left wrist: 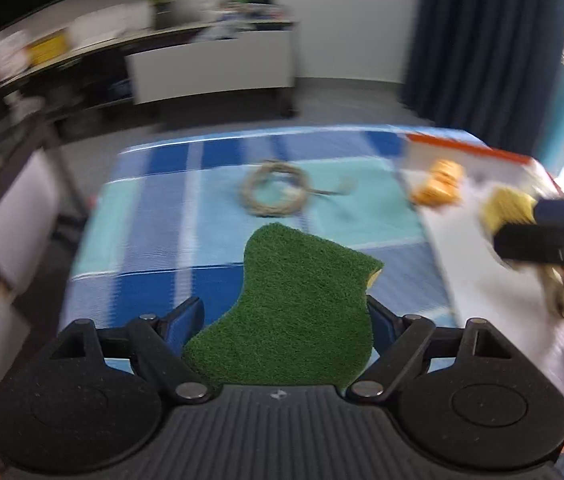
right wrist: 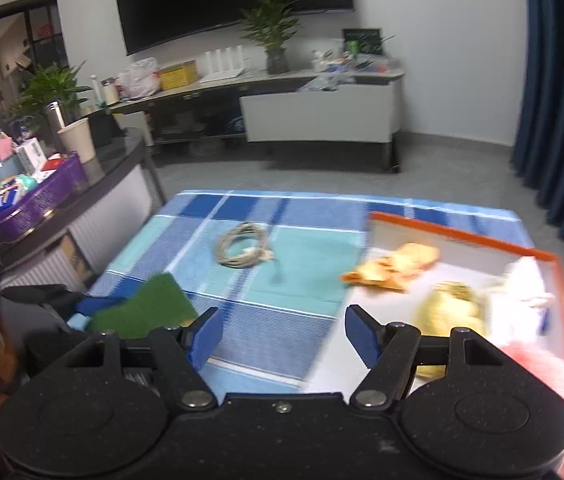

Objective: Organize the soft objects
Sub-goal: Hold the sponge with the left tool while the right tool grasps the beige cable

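My left gripper [left wrist: 285,316] is shut on a green scouring sponge [left wrist: 293,304] with a yellow underside and holds it above the blue checked tablecloth [left wrist: 154,208]; the sponge also shows in the right wrist view [right wrist: 150,308] at the left. My right gripper [right wrist: 282,336] is open and empty above the cloth, next to the tray's left edge; it shows at the right of the left wrist view [left wrist: 553,236]. A white tray with an orange rim [right wrist: 461,236] holds an orange cloth [right wrist: 397,266], a yellow soft item [right wrist: 449,306] and a white soft item [right wrist: 525,280].
A coil of beige rope [right wrist: 242,244] lies on the cloth toward the far side; it also shows in the left wrist view [left wrist: 274,194]. A dark side table with a purple basket [right wrist: 38,196] stands left. A dark blue curtain [right wrist: 561,100] hangs at right.
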Demonstrator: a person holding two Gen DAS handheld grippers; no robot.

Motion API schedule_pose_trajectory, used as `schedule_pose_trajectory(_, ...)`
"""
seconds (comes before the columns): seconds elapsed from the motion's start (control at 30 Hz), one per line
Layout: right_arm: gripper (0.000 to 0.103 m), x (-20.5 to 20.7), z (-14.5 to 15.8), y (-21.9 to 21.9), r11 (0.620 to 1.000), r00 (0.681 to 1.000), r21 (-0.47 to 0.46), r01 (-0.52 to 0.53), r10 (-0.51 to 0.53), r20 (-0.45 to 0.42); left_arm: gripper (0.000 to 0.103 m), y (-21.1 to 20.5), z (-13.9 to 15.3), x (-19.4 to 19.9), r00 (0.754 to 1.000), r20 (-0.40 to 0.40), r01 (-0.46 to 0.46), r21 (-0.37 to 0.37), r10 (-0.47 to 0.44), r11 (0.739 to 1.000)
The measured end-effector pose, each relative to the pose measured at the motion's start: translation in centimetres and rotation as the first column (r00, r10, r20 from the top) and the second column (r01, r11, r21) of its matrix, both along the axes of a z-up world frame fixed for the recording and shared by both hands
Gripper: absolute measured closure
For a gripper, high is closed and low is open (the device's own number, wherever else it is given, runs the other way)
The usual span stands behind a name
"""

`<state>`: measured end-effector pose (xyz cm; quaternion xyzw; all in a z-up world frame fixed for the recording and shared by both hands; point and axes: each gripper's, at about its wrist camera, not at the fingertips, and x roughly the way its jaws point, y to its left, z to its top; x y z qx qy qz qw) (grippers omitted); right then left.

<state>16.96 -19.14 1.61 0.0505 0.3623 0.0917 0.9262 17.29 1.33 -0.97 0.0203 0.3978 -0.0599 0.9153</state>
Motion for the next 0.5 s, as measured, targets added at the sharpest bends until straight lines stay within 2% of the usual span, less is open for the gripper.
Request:
schedule_pose_trajectory(0.1, 0.023, 2.5, -0.8, 1.8, 1.0, 1.0, 0.0, -0.026, 0.026, -0.015, 0.018, 2.8, 0.7, 0.4, 0.995, 0.003, -0.097, -0.011, 0.097, 0.995)
schedule_pose_trajectory(0.2, 0.019, 5.3, -1.5, 3.6, 0.998, 0.998, 0.003, -0.06, 0.06, -0.009, 0.018, 4.7, 1.4, 0.5, 0.989, 0.005, -0.145, -0.043, 0.145, 0.988)
schedule_pose_trajectory(0.3, 0.014, 8.4, -2.6, 4.9, 0.997, 0.997, 0.009, -0.076, 0.076, -0.023, 0.018, 5.3, 1.5, 0.3, 0.986, 0.009, -0.164, -0.051, 0.165, 0.985)
schedule_pose_trajectory(0.4, 0.013, 11.4, -4.0, 5.5, 0.996, 0.995, 0.039, -0.075, 0.077, -0.055, 0.018, 5.8, 1.1, 0.6, 0.984, 0.008, -0.177, -0.068, 0.178, 0.982)
schedule_pose_trajectory(0.5, 0.013, 13.6, -5.0, 6.7, 0.997, 0.994, -0.005, -0.082, 0.082, -0.065, 0.018, 6.5, 0.9, 0.6, 0.983, 0.007, -0.182, -0.086, 0.183, 0.98)
